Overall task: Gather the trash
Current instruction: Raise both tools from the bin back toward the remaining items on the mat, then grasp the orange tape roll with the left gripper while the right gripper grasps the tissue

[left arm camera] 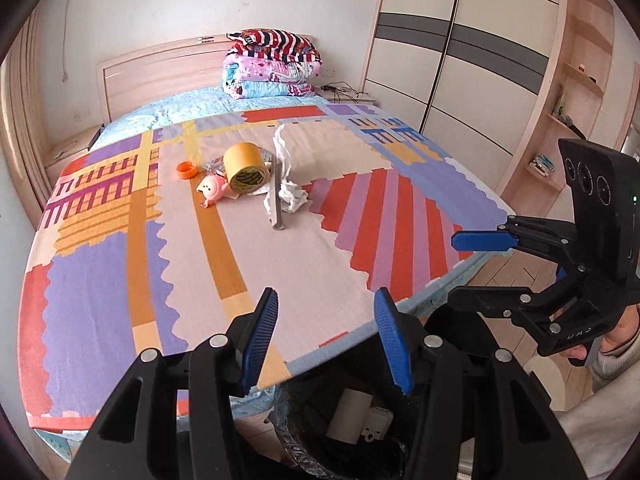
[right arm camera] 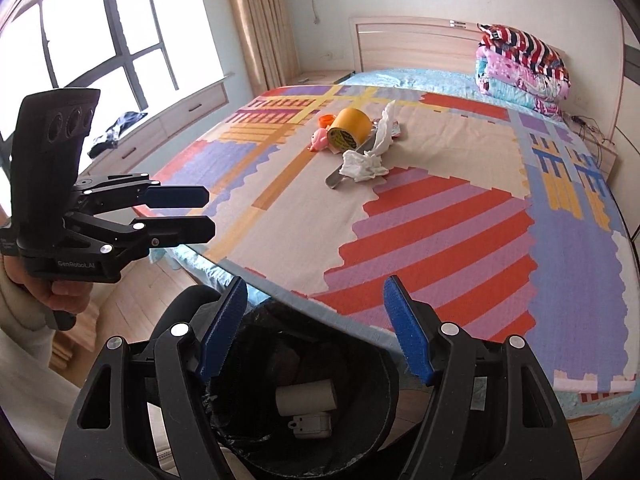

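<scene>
My left tongs (left arm camera: 326,340) and right tongs (right arm camera: 316,330) are both wide and empty above the bin (right arm camera: 384,412). The trash pile (left arm camera: 256,180) lies well apart on the bed (left arm camera: 100,280). The tissue (right arm camera: 362,166) seems loose, so a shallow pinch may drop it.

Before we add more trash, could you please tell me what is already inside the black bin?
In the bin lie a white cardboard tube and a white plastic box-like item beside it. The gripper arms cover the bin's sides.
</scene>
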Motion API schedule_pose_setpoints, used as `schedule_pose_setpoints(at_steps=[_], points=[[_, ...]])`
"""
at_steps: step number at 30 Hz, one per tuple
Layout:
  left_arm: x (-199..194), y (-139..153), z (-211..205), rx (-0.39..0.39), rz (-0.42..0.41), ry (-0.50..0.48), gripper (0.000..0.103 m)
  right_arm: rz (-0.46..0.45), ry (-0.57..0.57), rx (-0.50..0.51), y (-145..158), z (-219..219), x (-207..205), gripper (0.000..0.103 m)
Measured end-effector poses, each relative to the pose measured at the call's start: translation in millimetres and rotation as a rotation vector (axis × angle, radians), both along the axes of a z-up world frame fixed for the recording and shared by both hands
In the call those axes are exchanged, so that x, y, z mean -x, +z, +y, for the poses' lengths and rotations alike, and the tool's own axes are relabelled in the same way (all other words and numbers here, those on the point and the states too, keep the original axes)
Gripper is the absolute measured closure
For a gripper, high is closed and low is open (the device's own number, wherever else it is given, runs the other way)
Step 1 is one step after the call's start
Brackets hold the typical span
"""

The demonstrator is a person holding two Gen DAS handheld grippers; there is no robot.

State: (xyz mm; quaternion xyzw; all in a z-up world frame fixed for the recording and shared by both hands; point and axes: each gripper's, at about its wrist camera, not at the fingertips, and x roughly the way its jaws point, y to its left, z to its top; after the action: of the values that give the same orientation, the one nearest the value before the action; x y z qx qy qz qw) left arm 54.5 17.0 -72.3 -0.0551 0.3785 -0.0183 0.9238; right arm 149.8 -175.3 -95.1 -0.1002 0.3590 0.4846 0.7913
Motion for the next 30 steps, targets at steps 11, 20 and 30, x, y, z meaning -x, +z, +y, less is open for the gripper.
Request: schedule_pose_setpoints(at_steps=[11, 20, 30], points=[[-38, 7, 39, -0.156, -0.022, 0.022, 0.055, -0.017, 0.000, 0.014, 1, 19, -29, 0.033], [-74, 7, 57, -0.220, -0.033, 0.003, 0.055, -0.009, 0.000, 0.003, 3, 41, -54, 0.033], [-123, -2, 71, -0.271, -0.019, -0.066, 0.055, -0.008, 0.041, 0.027, -2, 72, -67, 0.041]])
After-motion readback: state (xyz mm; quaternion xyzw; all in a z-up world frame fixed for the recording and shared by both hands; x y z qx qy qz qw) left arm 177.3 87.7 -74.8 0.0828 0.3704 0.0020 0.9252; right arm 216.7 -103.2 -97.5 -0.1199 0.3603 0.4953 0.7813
